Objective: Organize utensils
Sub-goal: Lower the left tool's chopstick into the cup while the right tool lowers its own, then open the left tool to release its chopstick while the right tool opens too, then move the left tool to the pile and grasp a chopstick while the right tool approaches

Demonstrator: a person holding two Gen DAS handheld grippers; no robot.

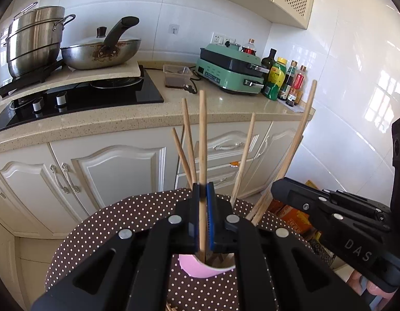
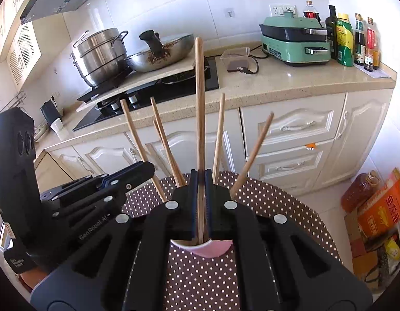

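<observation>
Grippers (image 1: 203, 194) (image 2: 201, 181) angled down, gripping chopsticks (image 1: 202, 140) (image 2: 200, 103)

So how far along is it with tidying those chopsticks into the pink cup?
Done: several chopsticks already stand in the pink cup on the dotted table. In hand: the left tongs and right tongs each grip one chopstick with its lower end at the cup's mouth. Left: letting go; a few sticks may remain at the table's near edge.

"DAS" on right hand-held gripper (image 1: 275, 189), "GenRobot" (left) (image 2: 148, 167)
</observation>
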